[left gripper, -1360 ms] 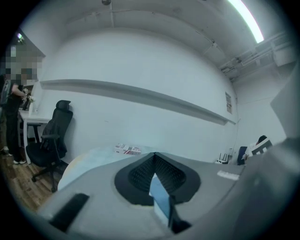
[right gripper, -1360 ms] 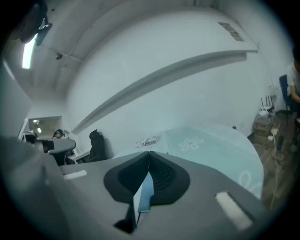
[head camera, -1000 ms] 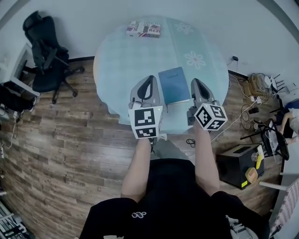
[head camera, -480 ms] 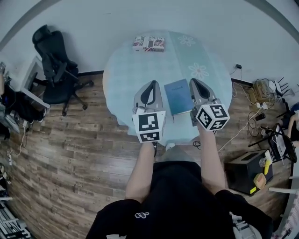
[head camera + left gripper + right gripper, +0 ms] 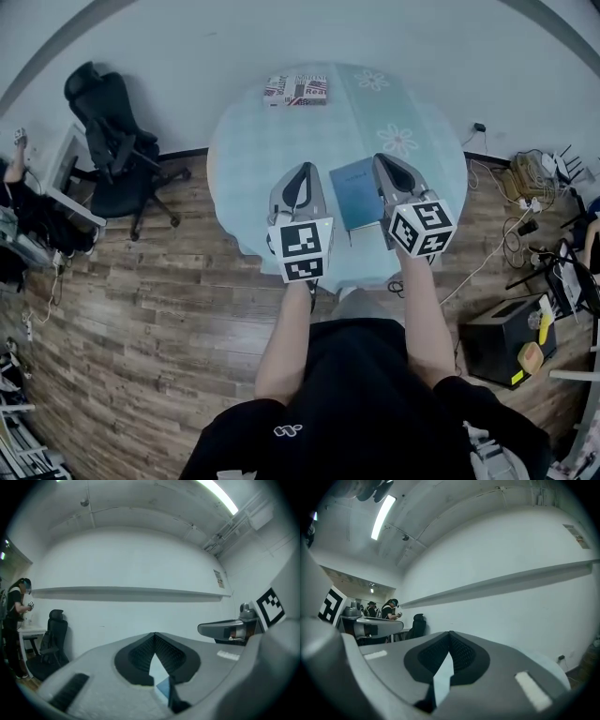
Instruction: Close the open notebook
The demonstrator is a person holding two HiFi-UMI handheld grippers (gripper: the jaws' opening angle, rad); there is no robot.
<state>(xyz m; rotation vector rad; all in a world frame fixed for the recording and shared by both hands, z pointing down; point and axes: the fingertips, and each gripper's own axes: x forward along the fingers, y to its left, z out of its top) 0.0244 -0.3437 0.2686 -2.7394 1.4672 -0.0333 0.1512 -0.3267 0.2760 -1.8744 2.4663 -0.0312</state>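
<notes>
A blue notebook lies closed and flat on the round table, near its front edge. My left gripper hovers just left of it, jaws shut and empty. To the notebook's right, my right gripper is also shut on nothing, and its body overlaps the notebook's right edge from above. In the left gripper view the left gripper has its jaws together at the tip, with a blue corner of the notebook below them. The right gripper view shows the right gripper closed and pointing level at the white wall.
A small stack of printed books sits at the table's far edge. A black office chair stands left of the table by a desk. Cables and a black box lie on the wooden floor at right.
My right gripper has lifted, rolled a little and drifted in over the notebook's right edge. The left gripper has barely moved. The notebook stays closed.
</notes>
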